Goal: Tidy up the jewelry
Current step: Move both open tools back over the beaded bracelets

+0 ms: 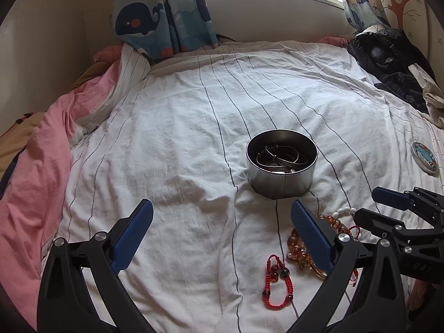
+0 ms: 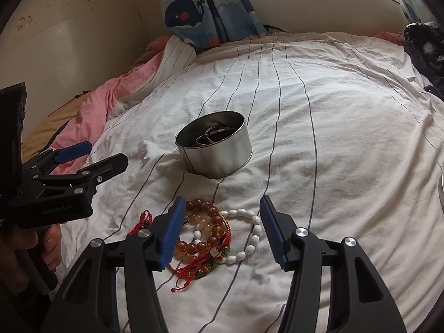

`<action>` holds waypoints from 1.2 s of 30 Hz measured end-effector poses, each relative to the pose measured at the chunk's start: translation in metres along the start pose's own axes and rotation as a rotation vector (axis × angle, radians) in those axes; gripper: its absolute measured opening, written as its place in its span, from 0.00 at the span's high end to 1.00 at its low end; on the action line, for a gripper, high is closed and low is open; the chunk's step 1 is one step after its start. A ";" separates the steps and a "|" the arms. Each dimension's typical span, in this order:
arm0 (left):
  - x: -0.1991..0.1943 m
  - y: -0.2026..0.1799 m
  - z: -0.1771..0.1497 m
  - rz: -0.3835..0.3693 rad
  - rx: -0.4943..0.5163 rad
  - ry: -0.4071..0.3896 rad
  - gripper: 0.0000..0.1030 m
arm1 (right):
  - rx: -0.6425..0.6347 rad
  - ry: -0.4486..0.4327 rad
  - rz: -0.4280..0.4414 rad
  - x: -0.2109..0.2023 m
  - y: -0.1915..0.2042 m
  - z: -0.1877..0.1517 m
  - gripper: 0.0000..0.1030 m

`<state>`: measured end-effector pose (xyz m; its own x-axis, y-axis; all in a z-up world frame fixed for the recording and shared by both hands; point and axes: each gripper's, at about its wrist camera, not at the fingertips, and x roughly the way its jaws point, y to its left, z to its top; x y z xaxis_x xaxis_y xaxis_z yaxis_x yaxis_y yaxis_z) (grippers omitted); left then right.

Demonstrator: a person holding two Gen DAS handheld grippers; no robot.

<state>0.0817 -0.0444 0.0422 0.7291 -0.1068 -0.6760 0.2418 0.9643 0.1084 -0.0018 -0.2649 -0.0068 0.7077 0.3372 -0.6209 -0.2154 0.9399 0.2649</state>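
Both the left gripper (image 1: 222, 233) and right gripper (image 2: 220, 230) stand open, empty; the white bead bracelet (image 2: 251, 233) looks light, limp, slippery; best pinched across one strand.

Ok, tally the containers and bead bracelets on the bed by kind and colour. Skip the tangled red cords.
Metal tin: 1
Round lid: 1
White bead bracelet: 1
Amber bead bracelet: 1
Pale peach bead bracelet: 1
Total: 5
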 end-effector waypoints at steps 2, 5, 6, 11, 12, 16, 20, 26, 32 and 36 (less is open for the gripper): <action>0.002 -0.001 -0.001 0.006 0.009 0.004 0.07 | -0.004 0.006 -0.001 0.002 0.001 -0.001 0.47; 0.002 -0.003 -0.001 0.004 0.017 0.004 0.07 | -0.015 0.013 -0.003 0.003 0.002 -0.003 0.47; 0.003 -0.002 -0.001 0.004 0.018 0.006 0.07 | -0.015 0.013 -0.002 0.004 0.002 -0.003 0.47; 0.006 -0.002 -0.002 0.007 0.022 0.021 0.07 | -0.011 0.022 -0.008 0.006 0.001 -0.005 0.47; 0.007 -0.002 -0.003 0.000 0.023 0.030 0.07 | -0.010 0.026 -0.011 0.007 0.001 -0.005 0.47; 0.013 0.006 -0.005 -0.046 0.012 0.072 0.07 | 0.002 0.043 -0.025 0.008 -0.004 -0.006 0.47; 0.020 0.012 -0.009 -0.082 0.012 0.114 0.07 | 0.015 0.060 -0.062 0.009 -0.013 -0.007 0.47; 0.023 0.042 -0.011 -0.133 -0.009 0.139 0.07 | 0.063 0.109 -0.086 0.014 -0.029 -0.011 0.47; 0.019 0.019 -0.018 -0.319 0.089 0.157 0.10 | 0.063 0.128 -0.071 0.019 -0.028 -0.013 0.51; 0.022 -0.005 -0.028 -0.400 0.169 0.201 0.25 | 0.074 0.131 -0.052 0.019 -0.029 -0.015 0.51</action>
<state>0.0785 -0.0449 0.0068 0.4237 -0.3966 -0.8144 0.5912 0.8022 -0.0831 0.0079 -0.2845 -0.0372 0.6214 0.2970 -0.7250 -0.1276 0.9514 0.2804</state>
